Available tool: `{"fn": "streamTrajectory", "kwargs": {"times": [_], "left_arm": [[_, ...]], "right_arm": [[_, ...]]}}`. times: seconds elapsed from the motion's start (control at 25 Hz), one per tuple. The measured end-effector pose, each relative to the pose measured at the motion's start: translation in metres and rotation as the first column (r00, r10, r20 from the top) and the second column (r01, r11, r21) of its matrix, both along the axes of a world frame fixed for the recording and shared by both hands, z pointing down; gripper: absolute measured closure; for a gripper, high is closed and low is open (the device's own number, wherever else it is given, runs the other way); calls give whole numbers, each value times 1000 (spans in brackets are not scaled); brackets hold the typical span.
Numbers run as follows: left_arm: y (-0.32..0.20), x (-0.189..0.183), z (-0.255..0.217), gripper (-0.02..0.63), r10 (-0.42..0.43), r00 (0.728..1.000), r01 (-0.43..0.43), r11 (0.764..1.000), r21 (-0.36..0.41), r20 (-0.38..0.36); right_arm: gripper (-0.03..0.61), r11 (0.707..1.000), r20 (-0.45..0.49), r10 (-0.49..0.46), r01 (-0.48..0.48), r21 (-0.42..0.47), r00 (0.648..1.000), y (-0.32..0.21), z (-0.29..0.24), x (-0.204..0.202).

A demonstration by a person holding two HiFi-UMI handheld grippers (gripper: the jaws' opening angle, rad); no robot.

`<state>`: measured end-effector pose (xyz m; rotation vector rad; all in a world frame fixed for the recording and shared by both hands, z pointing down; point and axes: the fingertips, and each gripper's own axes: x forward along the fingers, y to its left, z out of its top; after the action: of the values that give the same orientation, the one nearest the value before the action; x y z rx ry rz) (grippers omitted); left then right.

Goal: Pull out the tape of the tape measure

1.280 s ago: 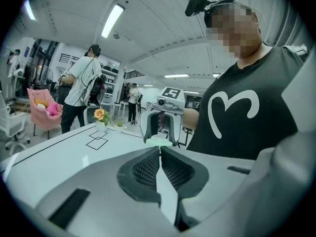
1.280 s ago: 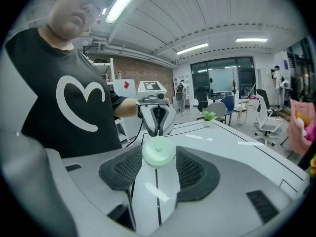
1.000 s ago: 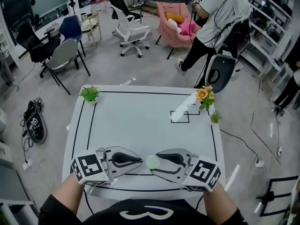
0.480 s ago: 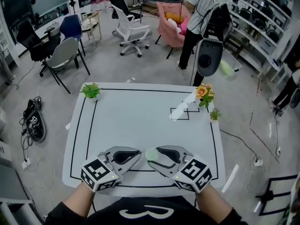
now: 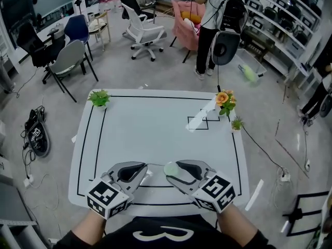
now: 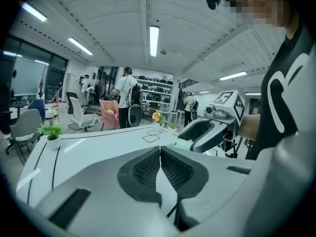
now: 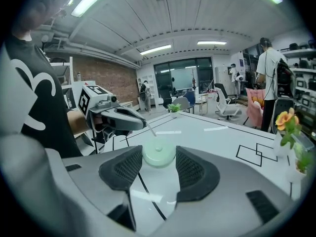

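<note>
A pale green round tape measure (image 5: 170, 168) sits between the pads of my right gripper (image 5: 174, 169), which is shut on its sides just above the white table (image 5: 155, 131). From my right gripper (image 7: 159, 158) the case (image 7: 158, 154) fills the gap between the jaws. My left gripper (image 5: 146, 170) is shut a short way to the case's left. A thin white strip of tape (image 7: 148, 129) runs from my left gripper's tip (image 7: 143, 125) towards the case. From my left gripper (image 6: 160, 154) the pads meet, and the case (image 6: 183, 143) shows beyond them.
The table has black line markings, a green plant (image 5: 99, 98) at its far left corner, and an orange flower (image 5: 224, 100) and a small plant (image 5: 237, 123) at its far right. A person (image 5: 212, 14) stands beyond the table among office chairs (image 5: 140, 32).
My left gripper has drawn a little to the left, so the gap to the tape measure has widened. Both grippers rose slightly up the table. The person behind has walked further off.
</note>
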<state>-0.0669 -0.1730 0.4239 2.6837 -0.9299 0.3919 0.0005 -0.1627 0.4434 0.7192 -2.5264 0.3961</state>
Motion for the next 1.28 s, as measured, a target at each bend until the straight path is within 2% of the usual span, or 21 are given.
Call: {"fn": "streamTrajectory", "kwargs": {"times": [0.24,0.72,1.28], "left_arm": [[-3,-16,8,601,-65,998,65,997,-30,4],[-4,-31,11,601,-129,992,129,990,-57,13],[-18,-53,9,601,-199,979,200,979,-28,39]], "right_arm": [[361,1000,7,29,-29,-1,1000,-2,2,7],[362,998,-7,63,-63,-7,998,1,6,19],[362,991,-14,137,-137,6,990,-13,6,49]]}}
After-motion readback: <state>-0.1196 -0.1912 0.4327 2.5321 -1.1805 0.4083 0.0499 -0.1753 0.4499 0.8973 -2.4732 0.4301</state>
